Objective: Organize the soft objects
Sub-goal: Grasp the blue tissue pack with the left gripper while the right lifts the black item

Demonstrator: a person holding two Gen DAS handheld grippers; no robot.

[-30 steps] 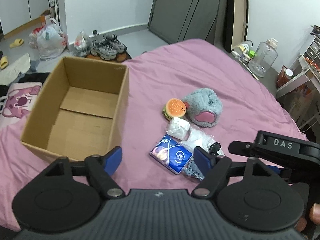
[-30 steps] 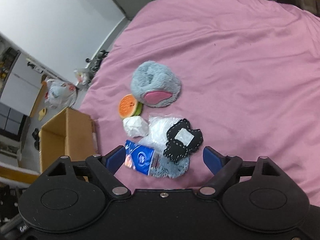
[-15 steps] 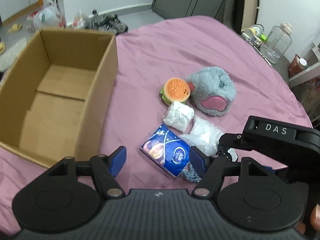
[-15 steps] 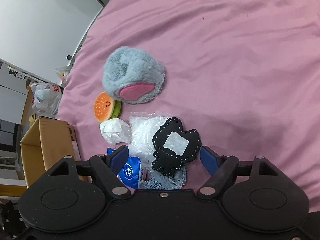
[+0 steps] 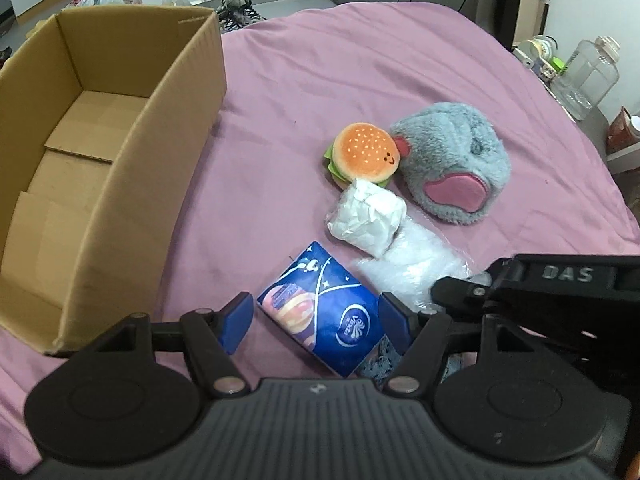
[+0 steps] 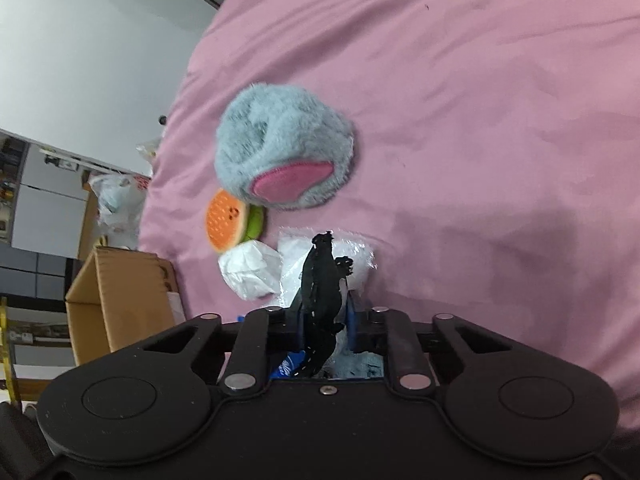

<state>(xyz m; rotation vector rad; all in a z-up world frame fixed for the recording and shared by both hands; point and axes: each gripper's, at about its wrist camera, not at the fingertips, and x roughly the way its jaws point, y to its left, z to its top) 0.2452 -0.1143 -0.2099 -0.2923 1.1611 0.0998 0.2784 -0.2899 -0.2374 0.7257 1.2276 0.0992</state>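
Pink bed point(image 5: 360, 80) in a cluttered room; one box point(image 5: 100, 152), one burger point(image 5: 366, 154), one grey plush point(image 5: 452, 168). Left gripper point(image 5: 316, 316) jaws spread, right gripper point(image 6: 324, 316) pinching the black patch point(image 6: 322, 280).

Grey-and-pink plush toy point(image 5: 452, 168), orange speckled burger toy point(image 5: 366, 154), blue starry tissue pack point(image 5: 320, 312), pink bedsheet point(image 5: 360, 80)
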